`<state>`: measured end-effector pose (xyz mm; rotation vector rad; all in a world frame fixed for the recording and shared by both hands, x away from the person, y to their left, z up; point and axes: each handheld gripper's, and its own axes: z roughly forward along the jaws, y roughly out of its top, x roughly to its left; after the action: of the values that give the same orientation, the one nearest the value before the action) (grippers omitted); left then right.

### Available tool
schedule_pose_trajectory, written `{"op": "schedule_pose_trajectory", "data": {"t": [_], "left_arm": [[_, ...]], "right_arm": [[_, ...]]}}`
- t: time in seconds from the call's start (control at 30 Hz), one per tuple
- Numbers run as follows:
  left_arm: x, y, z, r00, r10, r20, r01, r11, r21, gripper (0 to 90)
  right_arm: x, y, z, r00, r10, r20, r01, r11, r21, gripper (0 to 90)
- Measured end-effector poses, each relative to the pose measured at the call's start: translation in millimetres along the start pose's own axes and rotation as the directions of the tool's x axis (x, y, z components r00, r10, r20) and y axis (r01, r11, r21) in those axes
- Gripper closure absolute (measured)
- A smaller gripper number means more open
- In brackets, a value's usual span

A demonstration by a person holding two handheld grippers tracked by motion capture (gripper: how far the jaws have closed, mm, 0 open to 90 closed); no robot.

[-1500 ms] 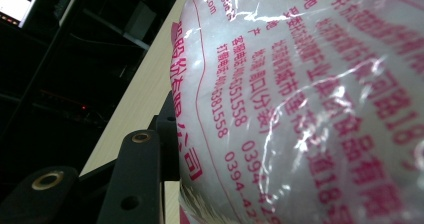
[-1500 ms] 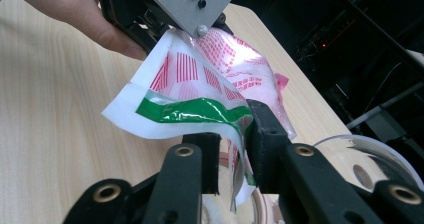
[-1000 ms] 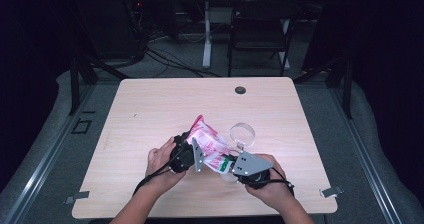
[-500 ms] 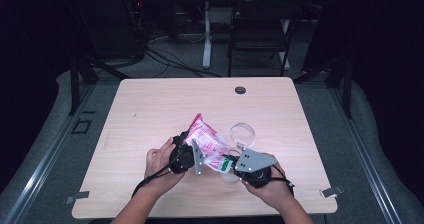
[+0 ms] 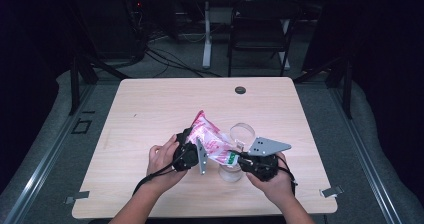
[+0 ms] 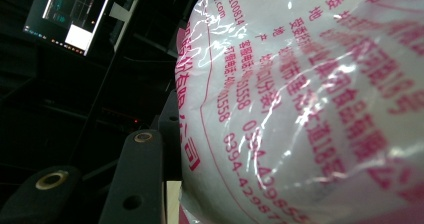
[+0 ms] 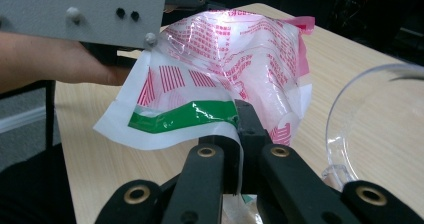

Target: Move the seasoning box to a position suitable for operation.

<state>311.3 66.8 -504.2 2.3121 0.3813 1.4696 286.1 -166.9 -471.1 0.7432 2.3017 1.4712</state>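
- High view: bag (image 5: 210, 140) sits lower than a second ago, tipped over the clear cup (image 5: 235, 151) (pouring looks near).
- Right gripper (image 7: 239, 115) fingers stay clenched on its edge; left gripper (image 5: 186, 151) grasps its body.

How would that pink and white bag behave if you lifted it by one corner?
The bag would probably flop and crinkle: its thin film creases where the right gripper pinches its edge. Its glossy surface looks slippery. It bulges against the left gripper, so it likely holds some loose filling.

One bag (image 5: 211, 140), one clear cup (image 5: 240, 134), two hand-held grippers.
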Motion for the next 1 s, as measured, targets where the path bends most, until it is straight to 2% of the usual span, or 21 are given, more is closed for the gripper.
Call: {"op": "schedule_pose_trajectory", "data": {"t": [0.17, 0.33, 0.43, 0.7, 1.0], "left_arm": [[0.2, 2.9, 0.3, 0.9995, 0.026, -0.016, -0.026, 0.9997, 0.0, 58.8], [-0.8, 2.4, 0.5, 0.9995, 0.023, -0.021, -0.023, 0.9997, 0.003, 59.1], [-1.7, 1.0, 0.6, 0.9995, 0.018, -0.026, -0.018, 0.9998, 0.002, 59.3], [-1.6, -0.9, -0.5, 0.9987, 0.039, -0.032, -0.039, 0.9992, 0.005, 59.8], [-1.7, 0.8, -1.3, 0.9986, 0.043, -0.03, -0.043, 0.9991, 0.006, 60.1]], "right_arm": [[-5.1, -2.6, -0.1, 0.9992, 0.041, -0.006, -0.041, 0.999, -0.007, 90.0], [-6.1, -4.4, 1.2, 0.9991, 0.042, 0.005, -0.042, 0.999, -0.005, 90.0], [-6.7, -6.1, 2.6, 0.9993, 0.037, 0.011, -0.037, 0.999, 0.009, 90.0], [-6.5, -9.7, 7.1, 0.9992, 0.016, 0.036, -0.017, 0.999, 0.032, 90.0], [-8.4, -11.4, 7.1, 0.9983, 0.006, 0.059, -0.009, 0.999, 0.036, 90.0]]}}
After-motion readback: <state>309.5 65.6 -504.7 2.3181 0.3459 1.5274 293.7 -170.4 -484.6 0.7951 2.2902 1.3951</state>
